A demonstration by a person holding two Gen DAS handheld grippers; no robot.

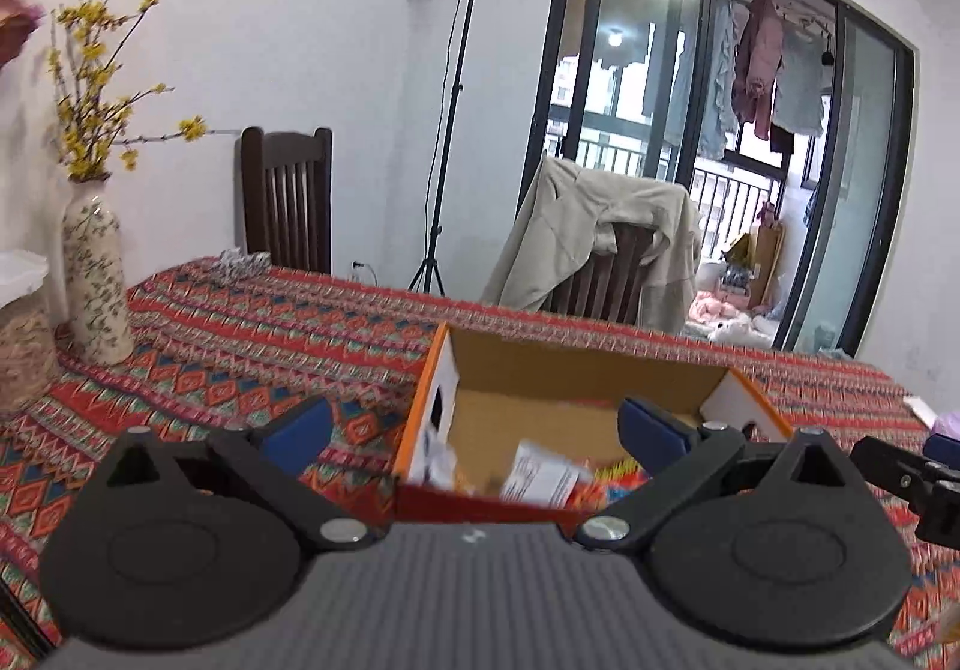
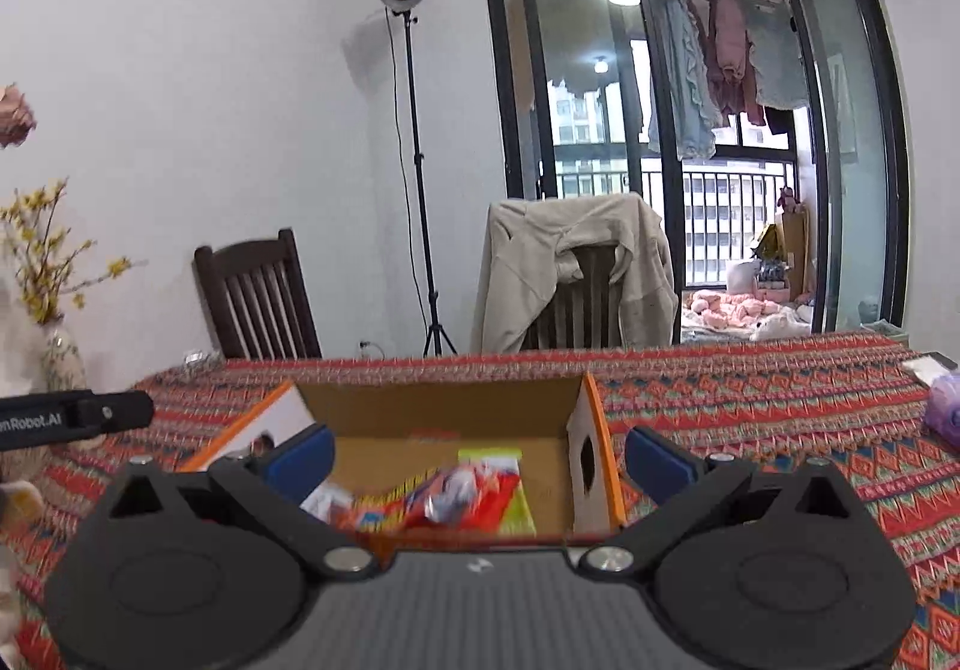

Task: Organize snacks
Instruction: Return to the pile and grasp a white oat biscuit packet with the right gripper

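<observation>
Nearest the left camera, the left gripper (image 1: 474,427) had its blue-padded fingers (image 1: 300,424) spread wide with nothing between them, hanging just over the near edge of an open cardboard box (image 1: 576,364). The right gripper (image 2: 480,454) was likewise spread and empty, its blue pads (image 2: 660,466) standing to either side of the same box. Inside the box lay the snacks (image 2: 444,496): a blurred heap of red, orange and yellow packets, with a white printed packet (image 1: 543,475) near the front wall. The box sat on a table under a red patterned tablecloth (image 1: 240,346), orange-edged flaps raised at its sides. Off to the left on the cloth stood a floral vase (image 1: 96,274) with yellow blossoms, and at the right edge a pale purple bundle (image 2: 945,412). Beyond the table were a dark wooden chair (image 1: 288,196), a second chair draped with a beige jacket (image 2: 576,268), a tall lamp stand (image 2: 414,159), and glass balcony doors (image 2: 690,129) with laundry hanging behind.
</observation>
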